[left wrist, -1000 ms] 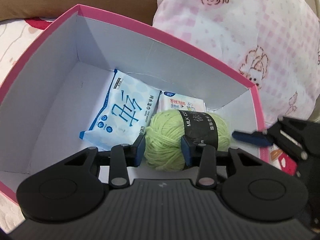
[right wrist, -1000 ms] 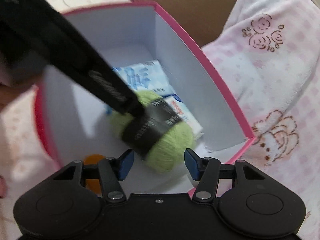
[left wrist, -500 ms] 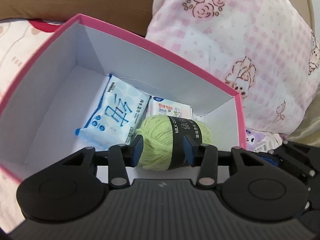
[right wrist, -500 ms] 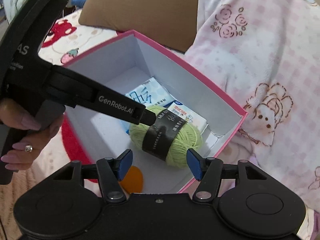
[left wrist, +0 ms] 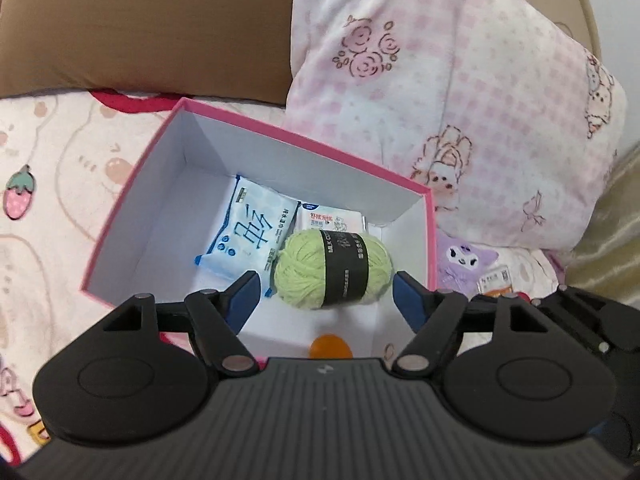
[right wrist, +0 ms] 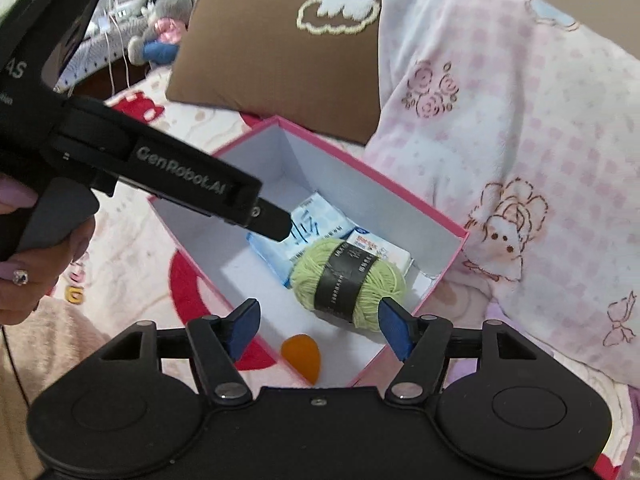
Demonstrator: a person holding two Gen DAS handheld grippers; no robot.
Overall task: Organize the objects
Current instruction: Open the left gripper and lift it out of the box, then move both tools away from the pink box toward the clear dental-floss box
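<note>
The green yarn ball (left wrist: pixel 334 268) lies on the white floor of the pink box (left wrist: pixel 132 196), low and right of centre in the left wrist view, its black label band facing up. Nothing grips it! Just behind it, toward the far wall, lie the blue tissue pack (left wrist: pixel 250 236) and the small white packet (left wrist: pixel 330 220), side by side, and the yarn overlaps the near edges of both. An orange piece (right wrist: pixel 302 356) lies at the box's near edge, apart from the yarn.

The left half of the box floor is bare, with plenty of room up to the left wall.

The left gripper (left wrist: pixel 326 294) hangs above the box, its jaws having just been opening, blue pads spread well clear on either side of the yarn. The right gripper (right wrist: pixel 316 326) does the same, jaws just widening, nothing pressed between them.

Outside the rim: a brown pillow (left wrist: pixel 144 24) at upper left, a pink checked pillow (left wrist: pixel 460 112) crowding the box's right corner, and printed bedding (left wrist: pixel 52 184) to the left.
</note>
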